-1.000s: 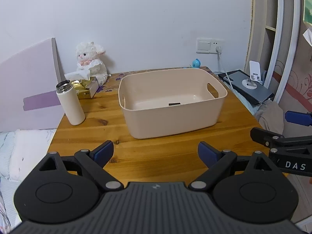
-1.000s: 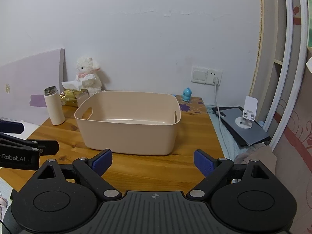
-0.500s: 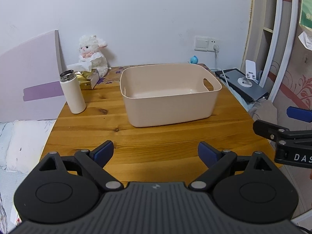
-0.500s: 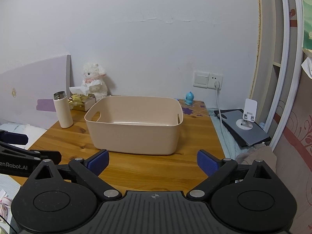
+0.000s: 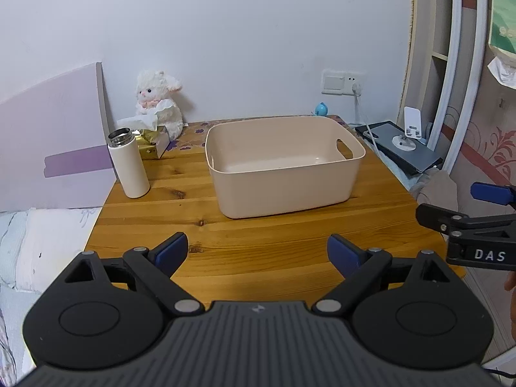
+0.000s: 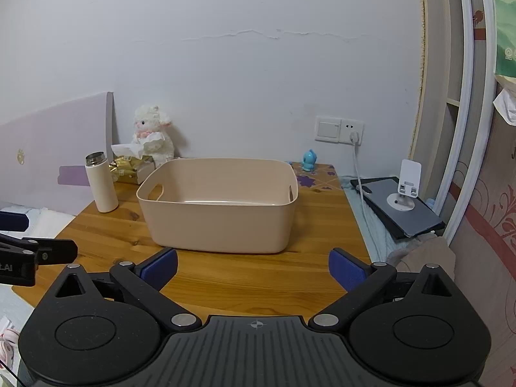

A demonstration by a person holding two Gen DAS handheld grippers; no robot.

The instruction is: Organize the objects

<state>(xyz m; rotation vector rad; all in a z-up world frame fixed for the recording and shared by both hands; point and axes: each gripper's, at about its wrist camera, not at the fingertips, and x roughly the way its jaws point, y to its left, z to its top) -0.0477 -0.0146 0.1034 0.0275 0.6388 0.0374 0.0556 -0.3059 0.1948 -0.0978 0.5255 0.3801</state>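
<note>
Two hand-held grippers, both spread wide and holding nothing: left hand-held gripper (image 5: 257,251) and right hand-held gripper (image 6: 253,267) hover over the near edge of the wooden counter (image 5: 274,258). Beige storage bin (image 5: 283,164) sits mid-counter. White thermos (image 5: 128,163) stands upright, left of bin. Plush lamb (image 5: 158,106) and tissue box (image 5: 151,142) far left by wall.

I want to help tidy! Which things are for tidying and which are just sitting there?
For tidying: bin, bottle, lamb, tissue box, blue toy.

Just sitting there: tablet, phone stand, cable, purple board.
</note>
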